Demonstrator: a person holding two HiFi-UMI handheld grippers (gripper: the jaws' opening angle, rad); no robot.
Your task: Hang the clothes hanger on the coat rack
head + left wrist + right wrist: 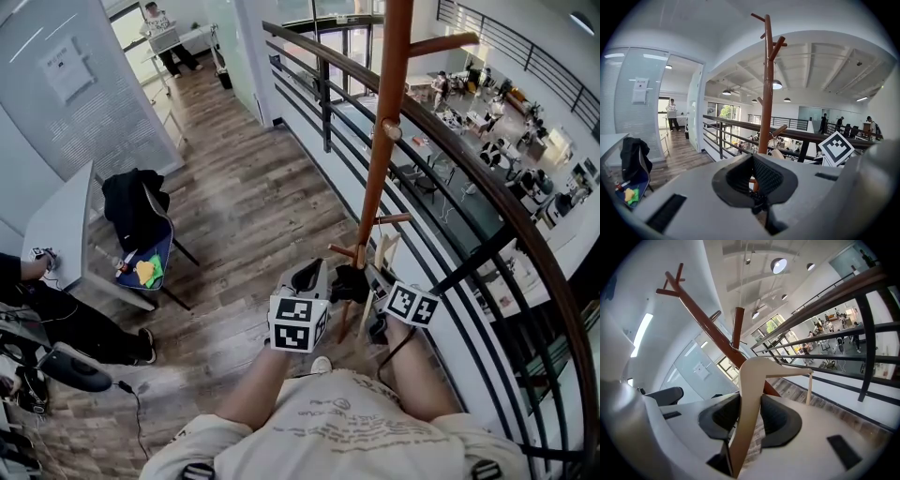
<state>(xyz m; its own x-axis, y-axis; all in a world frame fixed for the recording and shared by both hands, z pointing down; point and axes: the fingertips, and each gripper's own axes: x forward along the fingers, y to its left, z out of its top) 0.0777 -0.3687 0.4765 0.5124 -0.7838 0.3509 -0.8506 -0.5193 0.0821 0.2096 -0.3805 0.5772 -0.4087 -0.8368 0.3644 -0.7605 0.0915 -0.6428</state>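
Note:
The brown wooden coat rack (pixel 380 141) rises just beyond both grippers, beside the railing, with short pegs low on its pole (pixel 394 219). In the right gripper view, a pale wooden clothes hanger (pixel 754 390) stands between the pads, and my right gripper (pixel 752 401) is shut on its arm. The hanger (pixel 386 251) shows in the head view close to the pole's lower pegs. My left gripper (pixel 752 157) is shut, its pads meeting with nothing seen between them. It points at the rack's pole (pixel 766 93). In the head view, my left gripper (pixel 314 277) sits left of my right gripper (pixel 375 281).
A dark curved railing (pixel 450 141) runs right behind the rack, with an open office floor far below. To the left stand a chair draped with a black jacket (pixel 141 211) and a white desk (pixel 61 220). A person (pixel 159 28) stands far down the wooden corridor.

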